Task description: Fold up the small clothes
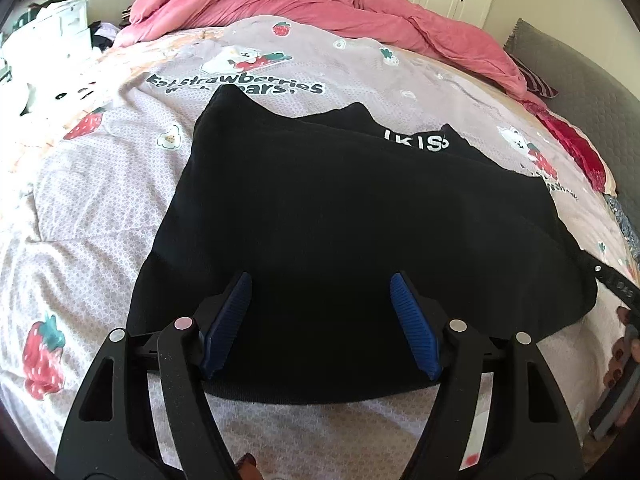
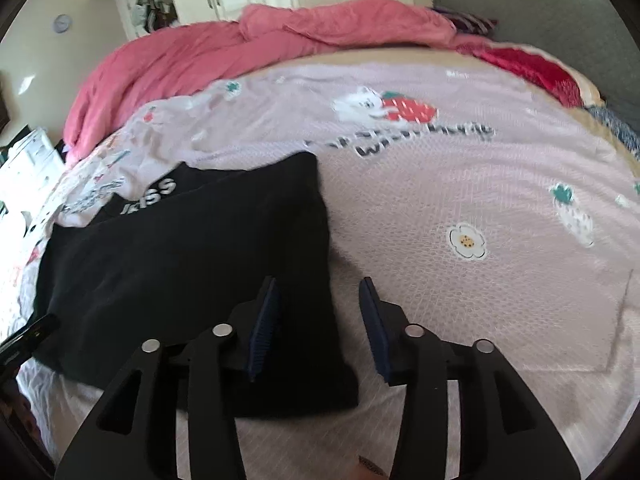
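A black garment [image 1: 340, 220] with white lettering lies folded flat on the bed. It also shows in the right wrist view [image 2: 192, 264]. My left gripper [image 1: 322, 284] is open and empty, hovering over the garment's near edge, blue pads [image 1: 228, 324] wide apart. My right gripper [image 2: 320, 292] is open and empty, straddling the garment's right edge: its left finger is over the cloth, its right finger [image 2: 374, 328] over the bedspread. The right gripper's hand and body show at the left wrist view's right edge [image 1: 618, 360].
The bed has a lilac strawberry-print bedspread [image 2: 480, 200]. A crumpled pink duvet [image 1: 320, 4] lies along the far side. A red cloth [image 1: 576, 148] and a grey headboard [image 1: 580, 68] are at the right. White drawers [image 1: 60, 28] stand at the far left.
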